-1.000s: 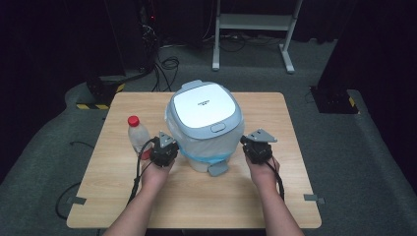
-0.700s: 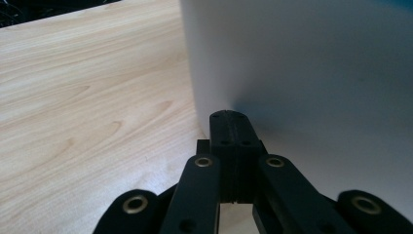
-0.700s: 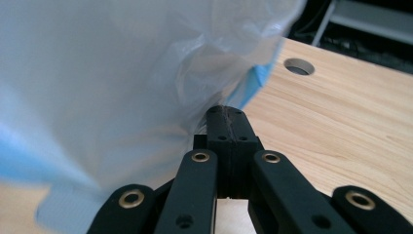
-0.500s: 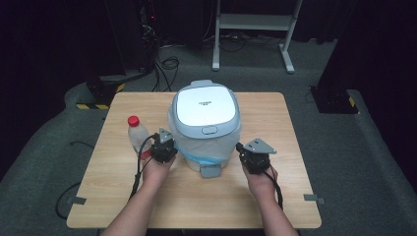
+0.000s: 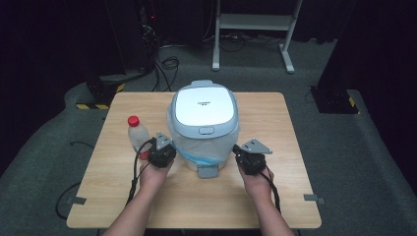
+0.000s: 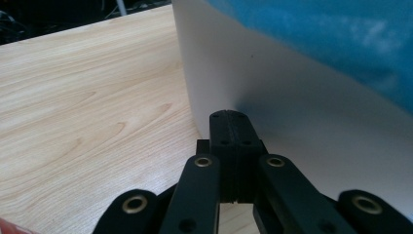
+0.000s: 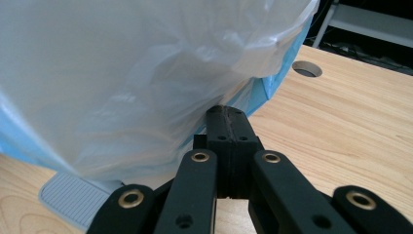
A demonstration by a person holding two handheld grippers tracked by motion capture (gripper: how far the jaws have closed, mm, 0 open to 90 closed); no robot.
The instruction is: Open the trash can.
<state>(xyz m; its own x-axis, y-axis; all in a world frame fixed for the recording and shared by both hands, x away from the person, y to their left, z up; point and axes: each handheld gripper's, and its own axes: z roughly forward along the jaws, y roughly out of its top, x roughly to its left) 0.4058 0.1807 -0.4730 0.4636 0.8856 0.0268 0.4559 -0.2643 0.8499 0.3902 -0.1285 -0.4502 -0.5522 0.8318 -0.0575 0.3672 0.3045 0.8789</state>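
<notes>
Pedal bin (image 5: 204, 115) at mid-desk, a gripper at each side of its base.

The wooden desk (image 5: 295, 162) stands on grey carpet in a dark room, cables and a white frame behind it. The bin's lid is shut, a blue-edged plastic liner (image 7: 122, 83) bulging out beneath it and hiding most of the white body; its grey foot pedal (image 5: 207, 171) pokes out at the front. A red-capped bottle (image 5: 137, 135) stands just beside the left gripper (image 6: 229, 119), partly hidden by it. Both the left and the right gripper (image 7: 226, 114) have their fingers pressed together, holding nothing, tips close to the bin.
</notes>
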